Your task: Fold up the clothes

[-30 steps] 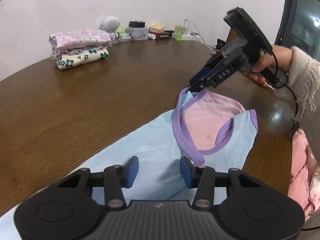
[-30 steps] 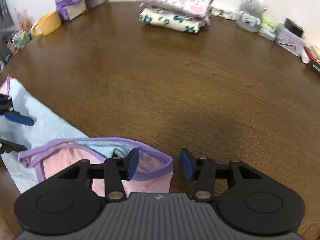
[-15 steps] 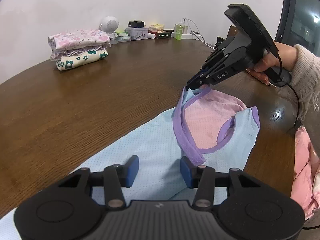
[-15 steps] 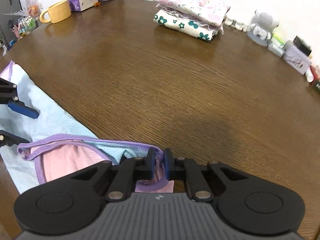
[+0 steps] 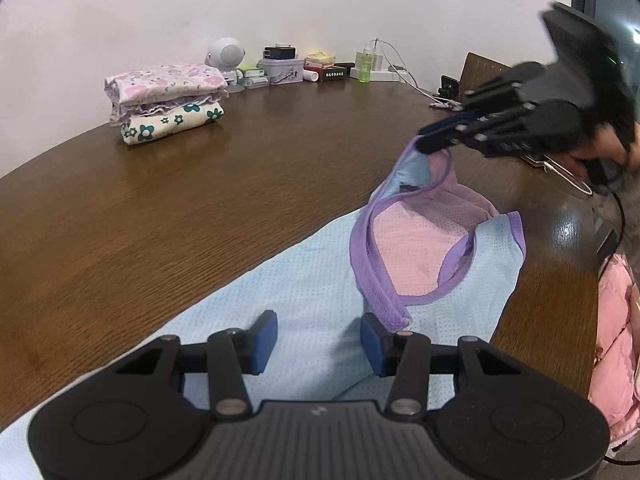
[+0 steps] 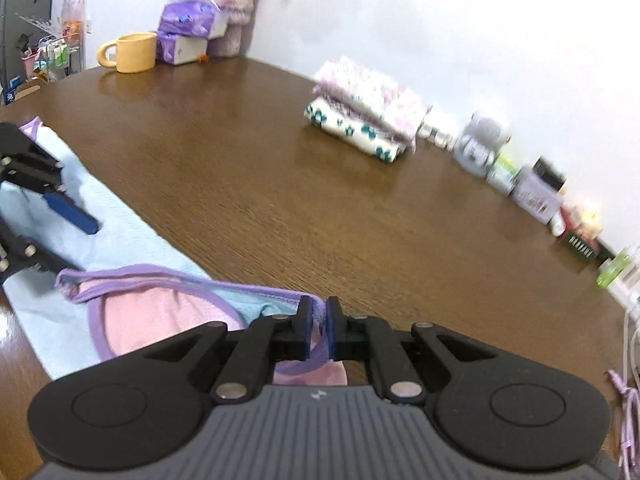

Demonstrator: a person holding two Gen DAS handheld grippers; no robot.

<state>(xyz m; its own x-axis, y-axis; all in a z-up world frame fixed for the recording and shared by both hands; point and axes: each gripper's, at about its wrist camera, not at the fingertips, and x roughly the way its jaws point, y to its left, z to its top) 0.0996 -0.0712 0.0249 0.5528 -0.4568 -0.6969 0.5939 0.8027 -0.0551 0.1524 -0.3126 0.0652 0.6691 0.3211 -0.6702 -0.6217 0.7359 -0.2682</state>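
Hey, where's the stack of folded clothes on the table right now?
The stack of folded clothes sits at the far side of the table, upper left in the left wrist view, just left of the small white speaker by the wall.

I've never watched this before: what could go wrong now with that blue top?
1. The right tool pinches only the thin purple trim of the blue top; it might slip out.
2. The left tool stands open, pinning nothing, so the top could drag.
3. It lies near the table edge and might slide off.
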